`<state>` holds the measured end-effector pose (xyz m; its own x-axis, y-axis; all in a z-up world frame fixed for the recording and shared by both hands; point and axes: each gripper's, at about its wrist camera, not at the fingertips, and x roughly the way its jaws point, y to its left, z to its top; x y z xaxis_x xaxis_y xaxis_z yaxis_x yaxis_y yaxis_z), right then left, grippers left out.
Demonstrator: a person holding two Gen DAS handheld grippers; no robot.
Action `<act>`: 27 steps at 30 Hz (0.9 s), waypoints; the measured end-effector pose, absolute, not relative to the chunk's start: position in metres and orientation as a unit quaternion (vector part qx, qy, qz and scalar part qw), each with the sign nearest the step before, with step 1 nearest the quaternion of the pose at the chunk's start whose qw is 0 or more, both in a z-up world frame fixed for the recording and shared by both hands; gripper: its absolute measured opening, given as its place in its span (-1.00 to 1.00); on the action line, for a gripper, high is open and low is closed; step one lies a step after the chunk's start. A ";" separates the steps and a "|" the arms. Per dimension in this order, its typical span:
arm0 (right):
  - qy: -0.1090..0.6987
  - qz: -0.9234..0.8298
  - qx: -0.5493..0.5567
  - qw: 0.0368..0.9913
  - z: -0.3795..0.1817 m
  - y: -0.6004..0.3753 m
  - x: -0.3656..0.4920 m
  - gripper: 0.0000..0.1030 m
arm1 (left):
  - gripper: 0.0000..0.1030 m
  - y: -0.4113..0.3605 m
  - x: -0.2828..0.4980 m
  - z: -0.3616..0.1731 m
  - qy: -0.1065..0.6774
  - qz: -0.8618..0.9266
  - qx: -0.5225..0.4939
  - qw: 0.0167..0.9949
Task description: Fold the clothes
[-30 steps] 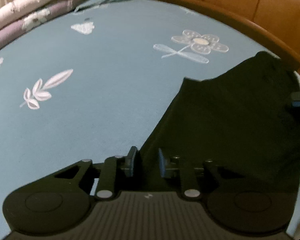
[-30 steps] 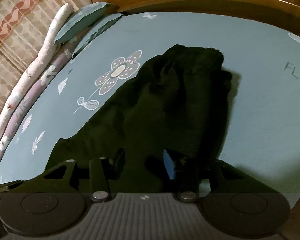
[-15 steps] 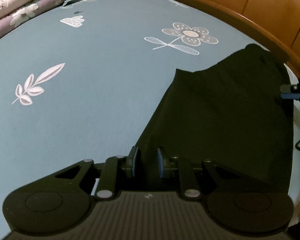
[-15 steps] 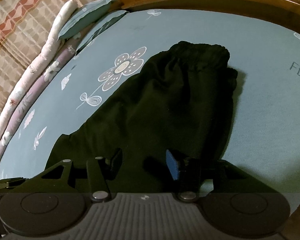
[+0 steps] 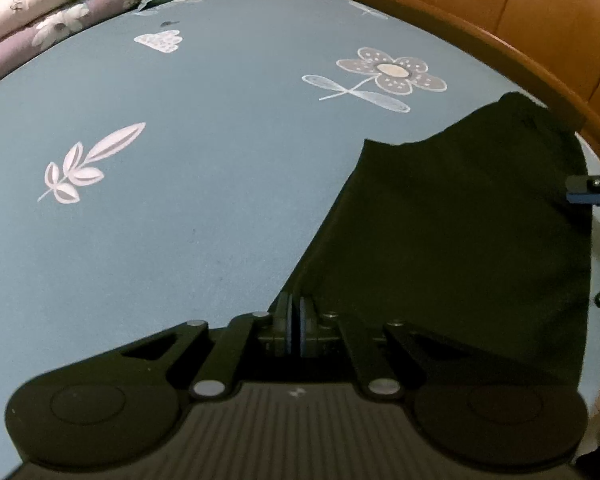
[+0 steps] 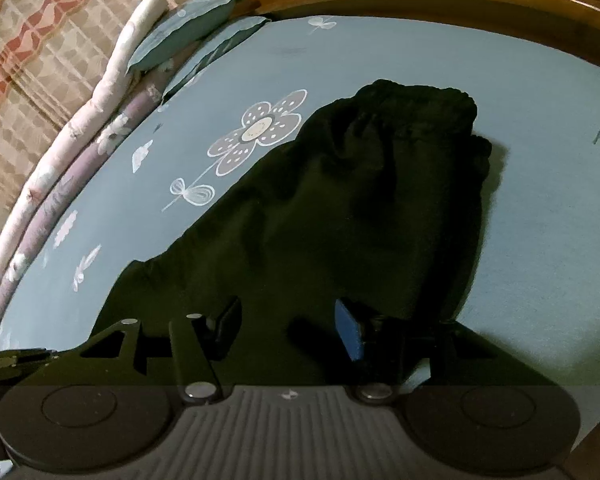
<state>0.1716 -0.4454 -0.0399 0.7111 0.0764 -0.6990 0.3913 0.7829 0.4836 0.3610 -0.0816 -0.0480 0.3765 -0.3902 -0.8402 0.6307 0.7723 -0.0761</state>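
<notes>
The left gripper [image 5: 296, 312] sits low with its jaws pressed together, pinching the edge of the black cloth [image 5: 452, 232]. The right gripper [image 6: 288, 320] hangs just above the same cloth, jaws spread wide apart, nothing between them.

Hand-held gripper [image 5: 295, 312] pinching black garment [image 5: 460, 216]

**Bed with one dark garment on it**

I see a bed [image 5: 188, 216] covered by a blue-grey sheet printed with white flowers and leaves. A black garment [image 6: 340, 216] lies flat on it near the wooden frame [image 5: 480, 60]. Folded quilts [image 6: 80, 152] and pillows [image 6: 188, 36] rest along the far edge.
</notes>
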 end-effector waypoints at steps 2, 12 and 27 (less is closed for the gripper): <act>0.369 -0.093 0.299 0.875 -0.036 -0.443 0.171 0.11 | -0.95 -0.083 0.361 -0.048 0.464 -0.308 0.129 0.821; 0.373 -0.114 0.203 0.898 -0.030 -0.437 0.182 0.23 | -0.72 -0.081 0.343 -0.010 0.412 -0.321 0.097 0.847; 0.351 -0.080 0.157 0.920 -0.010 -0.443 0.230 0.33 | -0.41 -0.094 0.339 -0.027 0.458 -0.277 0.100 0.839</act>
<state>0.2300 -0.4431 -0.0099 0.7409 -0.0364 -0.6706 0.2568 0.9380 0.2328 0.3393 -0.0945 -0.0267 0.4269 -0.3720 -0.8242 0.5562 0.8267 -0.0851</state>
